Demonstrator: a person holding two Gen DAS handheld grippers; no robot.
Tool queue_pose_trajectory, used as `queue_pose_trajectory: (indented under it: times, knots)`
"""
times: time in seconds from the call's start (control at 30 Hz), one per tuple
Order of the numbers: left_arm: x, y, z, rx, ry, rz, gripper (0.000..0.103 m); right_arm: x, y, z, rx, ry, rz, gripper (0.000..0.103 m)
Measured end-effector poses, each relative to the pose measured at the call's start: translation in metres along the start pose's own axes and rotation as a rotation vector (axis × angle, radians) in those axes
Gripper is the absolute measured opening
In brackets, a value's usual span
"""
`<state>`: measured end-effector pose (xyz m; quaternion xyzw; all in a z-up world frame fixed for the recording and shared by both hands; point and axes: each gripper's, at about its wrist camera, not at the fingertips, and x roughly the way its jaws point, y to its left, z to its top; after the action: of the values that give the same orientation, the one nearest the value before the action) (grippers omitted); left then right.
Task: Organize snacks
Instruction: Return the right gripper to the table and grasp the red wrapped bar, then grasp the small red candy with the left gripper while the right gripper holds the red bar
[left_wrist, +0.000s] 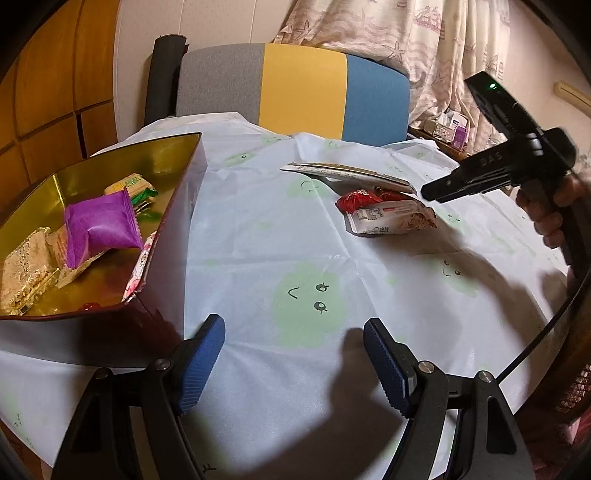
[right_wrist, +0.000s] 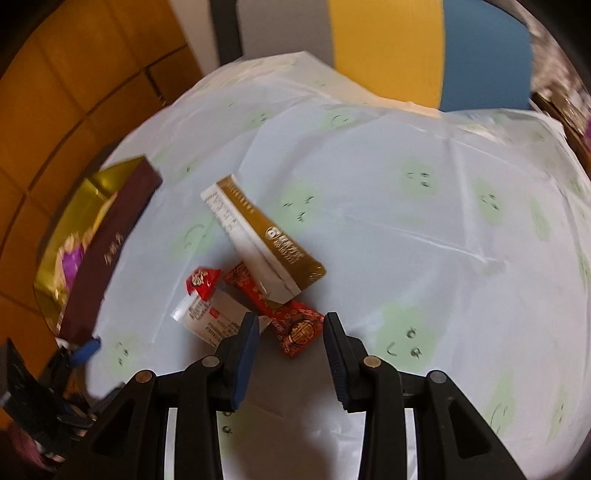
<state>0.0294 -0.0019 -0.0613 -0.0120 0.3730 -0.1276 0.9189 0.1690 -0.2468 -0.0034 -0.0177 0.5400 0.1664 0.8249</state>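
A maroon box with a gold inside (left_wrist: 162, 155) (right_wrist: 110, 251) stands at the table's left and holds several snacks, a purple packet (left_wrist: 99, 229) on top. Mid-table lie a gold-and-white sachet (left_wrist: 351, 175) (right_wrist: 258, 236), a red patterned packet (right_wrist: 295, 325), a small red packet (left_wrist: 360, 199) (right_wrist: 203, 282) and a white packet (left_wrist: 388, 219) (right_wrist: 207, 317). My left gripper (left_wrist: 293, 354) hangs open over bare cloth beside the box, with nothing between its fingers. My right gripper (right_wrist: 290, 332) (left_wrist: 430, 192) points down just over the red patterned packet, jaws partly apart, pads not pressing it.
A pale blue tablecloth with green faces (left_wrist: 306, 302) covers the table. A chair with a grey, yellow and blue back (left_wrist: 303, 85) stands at the far edge, with curtains (left_wrist: 424, 44) behind it and wooden cabinets (left_wrist: 48, 92) to the left. A hand (left_wrist: 554, 206) holds the right gripper.
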Motion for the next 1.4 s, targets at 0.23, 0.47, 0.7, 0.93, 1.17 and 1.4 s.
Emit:
queue_pose_trajectory:
  times: [0.23,0.47,0.7,0.93,1.17,1.4]
  knots:
    - [0.002,-0.003,0.002,0.005,0.010,0.017,0.078,0.016,-0.003,0.002,-0.019,0.004,0.046,0.036]
    - [0.003,-0.006,0.003,0.003,0.019,0.035,0.079,0.029,0.006,-0.003,-0.065,0.020,0.044,0.037]
    - [0.003,-0.006,0.004,0.002,0.026,0.045,0.079,0.031,0.011,-0.001,-0.091,-0.003,0.023,0.036]
    - [0.005,-0.008,0.005,0.008,0.036,0.057,0.081,0.034,0.021,-0.002,-0.152,0.000,-0.037,0.030]
    - [0.007,-0.009,0.007,0.012,0.051,0.063,0.084,0.029,0.010,-0.007,-0.150,0.098,-0.067,0.029]
    - [0.010,-0.012,0.010,0.010,0.071,0.080,0.085,0.029,0.005,-0.008,-0.158,0.108,-0.078,0.029]
